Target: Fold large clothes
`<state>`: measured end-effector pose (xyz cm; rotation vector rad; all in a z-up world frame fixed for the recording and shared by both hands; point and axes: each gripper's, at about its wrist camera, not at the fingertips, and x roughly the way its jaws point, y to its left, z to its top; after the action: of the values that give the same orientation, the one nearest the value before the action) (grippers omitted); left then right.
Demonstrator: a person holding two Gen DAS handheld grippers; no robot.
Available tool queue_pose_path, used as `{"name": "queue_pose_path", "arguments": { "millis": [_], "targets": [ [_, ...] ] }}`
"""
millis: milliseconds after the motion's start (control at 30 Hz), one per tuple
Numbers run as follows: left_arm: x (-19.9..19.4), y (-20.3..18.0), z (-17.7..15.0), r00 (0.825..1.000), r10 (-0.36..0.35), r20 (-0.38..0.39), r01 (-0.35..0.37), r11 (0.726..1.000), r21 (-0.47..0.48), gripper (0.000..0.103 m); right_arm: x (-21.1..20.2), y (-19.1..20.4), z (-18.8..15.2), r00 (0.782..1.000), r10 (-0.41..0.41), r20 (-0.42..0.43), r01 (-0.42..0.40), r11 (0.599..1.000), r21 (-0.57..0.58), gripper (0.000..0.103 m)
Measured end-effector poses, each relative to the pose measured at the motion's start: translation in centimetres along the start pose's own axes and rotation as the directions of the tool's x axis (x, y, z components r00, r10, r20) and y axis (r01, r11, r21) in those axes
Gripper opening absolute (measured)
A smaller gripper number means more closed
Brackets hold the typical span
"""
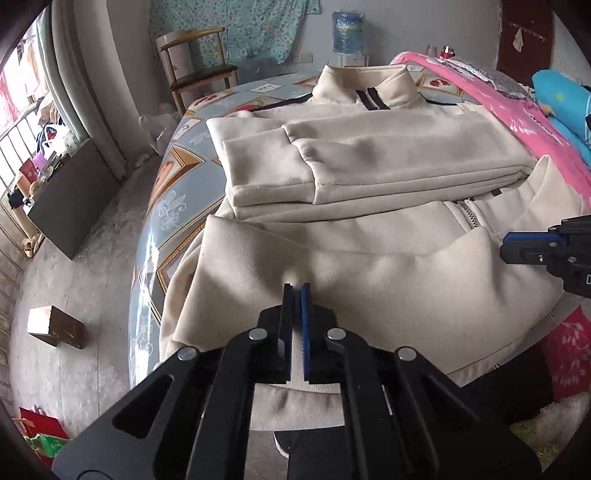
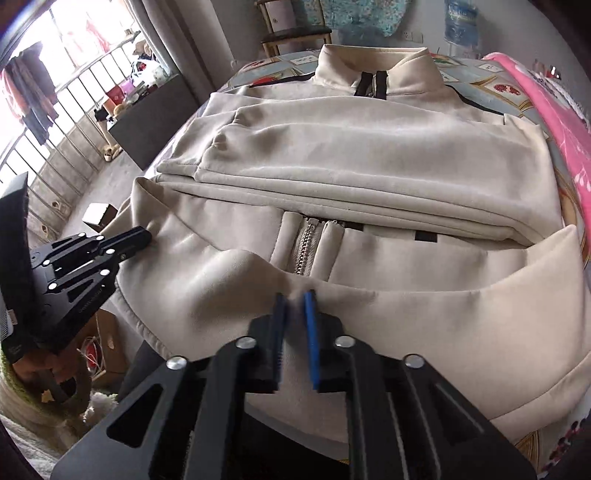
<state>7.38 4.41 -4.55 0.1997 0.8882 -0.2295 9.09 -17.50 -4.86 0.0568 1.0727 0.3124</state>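
A cream zip-up jacket [image 1: 369,162] lies on the table, collar at the far end, both sleeves folded across its chest. Its bottom part [image 1: 369,269] is lifted and folded toward the collar, zipper [image 2: 304,247] showing. My left gripper [image 1: 296,288] is shut on the hem fold at the jacket's left side. My right gripper [image 2: 295,295] is shut on the hem fold near the zipper. Each gripper shows in the other's view: the right one [image 1: 509,247] at the right edge, the left one [image 2: 144,236] at the left.
The table has a patterned blue cover [image 1: 173,184]. A pink blanket [image 1: 517,110] lies along its right side. A wooden chair [image 1: 199,70] and a water bottle [image 1: 347,33] stand beyond the far end. A dark cabinet [image 1: 70,195] and a small box [image 1: 55,325] stand on the floor to the left.
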Motion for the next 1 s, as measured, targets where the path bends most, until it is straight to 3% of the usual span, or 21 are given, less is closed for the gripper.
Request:
{"name": "queue_pose_path", "arguments": {
  "millis": [167,267,467,667,833,1000],
  "targets": [
    [-4.4,0.8,1.5,0.989,0.014,0.151,-0.012,1.000,-0.015,0.001,-5.0,1.1,1.6,0.987,-0.054,0.153,0.057,0.998,-0.014,0.003],
    [-4.3,1.4,2.8,0.983,0.017,0.184,-0.011,0.999,-0.037,0.001,-5.1,1.2,2.7,0.977,-0.089,0.194,0.094,0.996,-0.013,0.003],
    [1.7,1.0,2.5,0.996,0.049,0.079,-0.047,0.999,-0.020,0.001,1.8,-0.1,3.1,0.987,-0.122,0.101,0.123,0.992,-0.004,0.003],
    [-0.4,1.5,3.1,0.986,0.054,0.159,-0.049,0.998,-0.040,0.001,-1.1,0.6,4.2,0.975,-0.130,0.181,0.134,0.991,-0.012,0.003],
    [3.2,0.9,2.8,0.993,0.093,0.078,-0.091,0.996,-0.020,0.002,3.3,-0.5,4.0,0.984,-0.133,0.117,0.136,0.991,-0.014,0.003],
    [3.2,0.5,2.5,0.992,0.107,0.072,-0.108,0.994,0.012,0.002,1.0,-0.9,4.2,0.981,-0.119,0.153,0.120,0.993,0.005,0.003]
  ]
}}
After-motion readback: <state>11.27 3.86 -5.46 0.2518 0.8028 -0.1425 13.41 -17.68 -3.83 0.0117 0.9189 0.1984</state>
